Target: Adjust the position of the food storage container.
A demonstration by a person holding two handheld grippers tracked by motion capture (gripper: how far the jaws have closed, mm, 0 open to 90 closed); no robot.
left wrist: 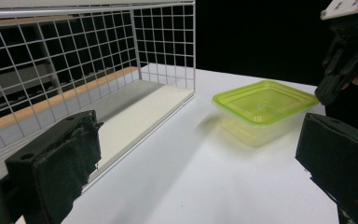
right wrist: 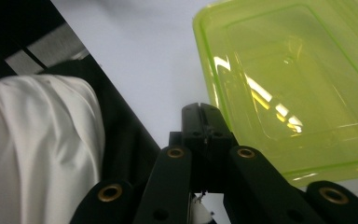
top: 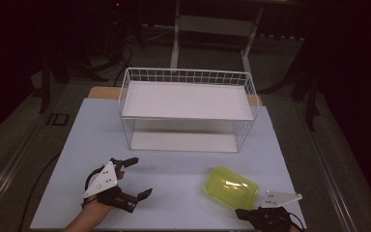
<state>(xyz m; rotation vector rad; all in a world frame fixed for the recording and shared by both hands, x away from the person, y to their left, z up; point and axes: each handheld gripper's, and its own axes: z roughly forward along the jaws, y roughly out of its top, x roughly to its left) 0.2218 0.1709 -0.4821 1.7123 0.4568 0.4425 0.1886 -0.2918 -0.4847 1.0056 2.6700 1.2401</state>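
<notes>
my right gripper was pinched together on the near corner of the green box, holding it a little above the bench. my left gripper was wide apart with nothing in it, and the box was off to its side. to do this well, i thought i should lift slowly and keep it flat.

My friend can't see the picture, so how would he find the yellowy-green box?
Start at the big white wire basket standing at the far middle of the pale table. Come toward the person's edge and to the right, where the right gripper touches the box's near rim. The yellowy-green box is a flat, see-through, lidded plastic container, the one bright-coloured thing there.
</notes>
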